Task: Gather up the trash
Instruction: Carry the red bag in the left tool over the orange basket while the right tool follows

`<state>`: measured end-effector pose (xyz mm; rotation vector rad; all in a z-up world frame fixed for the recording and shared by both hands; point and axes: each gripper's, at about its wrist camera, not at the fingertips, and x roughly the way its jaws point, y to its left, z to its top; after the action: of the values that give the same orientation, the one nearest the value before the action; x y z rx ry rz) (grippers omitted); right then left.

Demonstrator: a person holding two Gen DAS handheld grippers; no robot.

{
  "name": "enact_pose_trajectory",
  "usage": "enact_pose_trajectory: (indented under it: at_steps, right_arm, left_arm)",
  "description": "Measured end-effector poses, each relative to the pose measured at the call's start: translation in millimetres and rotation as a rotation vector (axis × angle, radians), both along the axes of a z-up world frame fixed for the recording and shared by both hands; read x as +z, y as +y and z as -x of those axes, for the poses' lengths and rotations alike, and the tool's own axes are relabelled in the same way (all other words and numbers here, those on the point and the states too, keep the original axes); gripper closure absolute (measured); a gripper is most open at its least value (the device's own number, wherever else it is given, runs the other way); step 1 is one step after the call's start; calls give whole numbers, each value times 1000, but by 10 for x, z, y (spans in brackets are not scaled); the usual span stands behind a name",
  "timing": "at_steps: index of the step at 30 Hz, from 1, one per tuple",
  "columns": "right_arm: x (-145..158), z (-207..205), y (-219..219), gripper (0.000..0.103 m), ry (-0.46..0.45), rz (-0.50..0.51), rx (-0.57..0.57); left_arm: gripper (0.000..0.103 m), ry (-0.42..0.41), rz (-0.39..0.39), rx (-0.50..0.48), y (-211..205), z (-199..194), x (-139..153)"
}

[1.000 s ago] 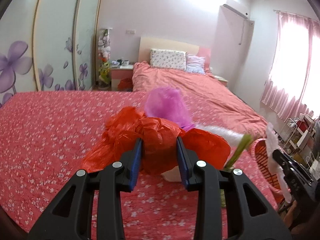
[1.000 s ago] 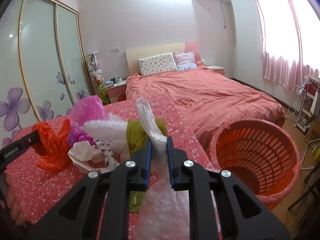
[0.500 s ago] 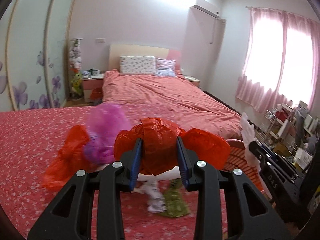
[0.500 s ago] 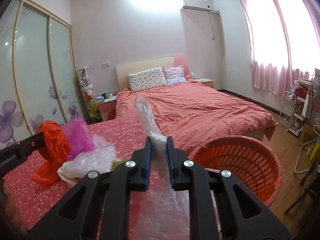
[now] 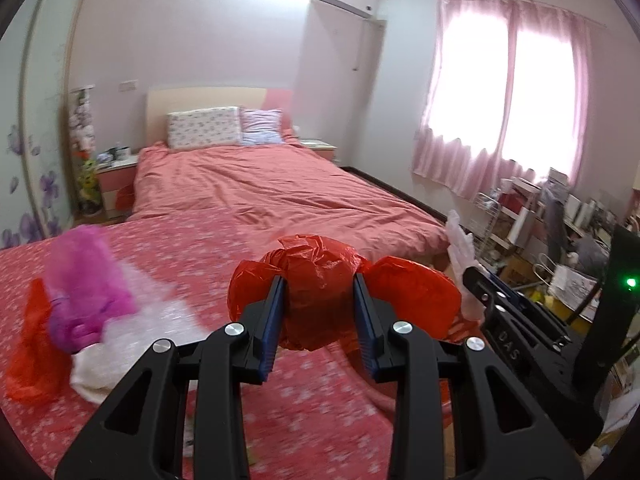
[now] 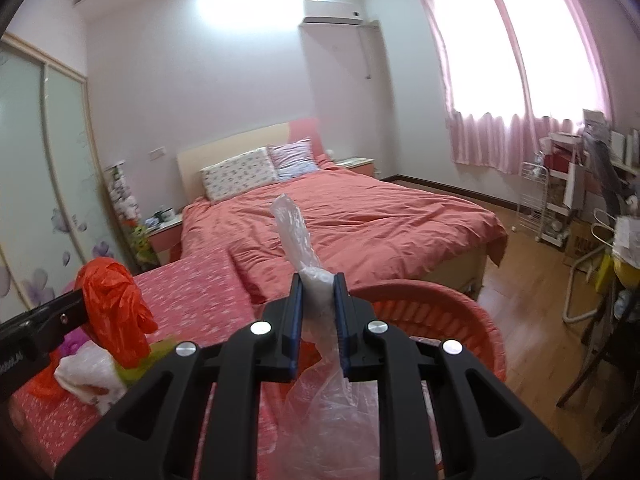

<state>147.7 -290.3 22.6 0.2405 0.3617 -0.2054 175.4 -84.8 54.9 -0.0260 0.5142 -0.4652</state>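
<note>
Left wrist: left tool (image 5: 319, 312) clamps red bag (image 5: 316, 280) | right tool (image 6: 319, 316) clamps clear bag (image 6: 316, 280)

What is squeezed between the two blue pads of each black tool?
The left tool clamps a crumpled red plastic bag, seen in the left wrist view. The right tool clamps a clear plastic bag, seen in the right wrist view.

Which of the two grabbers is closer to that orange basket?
Right. The right gripper with its clear bag hangs just over the basket rim; the left gripper is back over the bed.
</note>
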Motion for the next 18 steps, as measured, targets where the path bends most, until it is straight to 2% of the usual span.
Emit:
enact_pose_trajectory:
  at_steps: [8, 18]
  right_arm:
    - [-157, -137, -382, 87, 25, -38, -49]
    - [-323, -323, -623, 86, 56, -59, -64]
  left_arm:
    - [69, 39, -18, -98, -404, -197, -204]
    - [69, 93, -56, -146, -725, -378, -385]
